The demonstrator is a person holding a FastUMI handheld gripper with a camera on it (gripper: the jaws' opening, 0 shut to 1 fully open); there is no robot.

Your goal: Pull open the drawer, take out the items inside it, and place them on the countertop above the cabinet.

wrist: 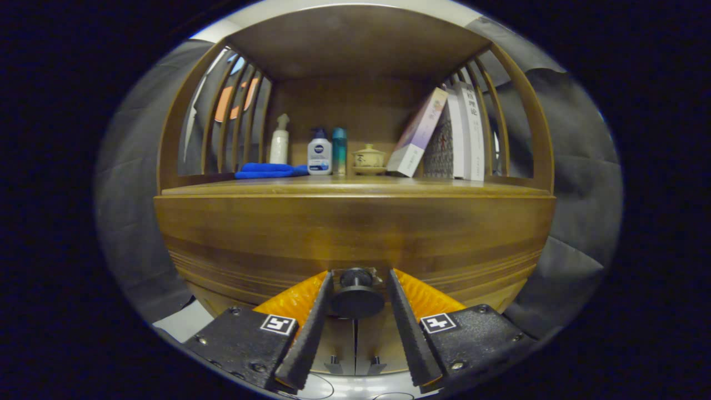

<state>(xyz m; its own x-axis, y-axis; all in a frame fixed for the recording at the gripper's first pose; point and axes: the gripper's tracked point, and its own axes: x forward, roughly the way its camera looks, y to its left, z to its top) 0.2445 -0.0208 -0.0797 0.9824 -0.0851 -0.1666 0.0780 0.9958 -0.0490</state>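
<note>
- On the countertop (355, 188) above the drawer, from left to right: a white pump bottle (279, 145), a folded blue cloth (269, 170), a white-and-blue bottle (319, 156), a teal bottle (339, 150), a small lidded ceramic pot (368, 159), and several books (444, 136) — the nearest one leaning, the others upright.
- Curved wooden slats close both sides of the shelf; a wooden top spans overhead.
- Drawer (355, 233): front flush with the cabinet, closed; its contents cannot be seen.
- Round dark knob (357, 293) projects from the lower middle of the drawer front, nothing between it and the fingers.
- Gripper (358, 280): levelled straight at the drawer front, fingers (311, 328) spread to either side of the knob — the knob sits between them near their tips.
- Whether either finger touches the knob cannot be told; a narrow gap appears on each side.
</note>
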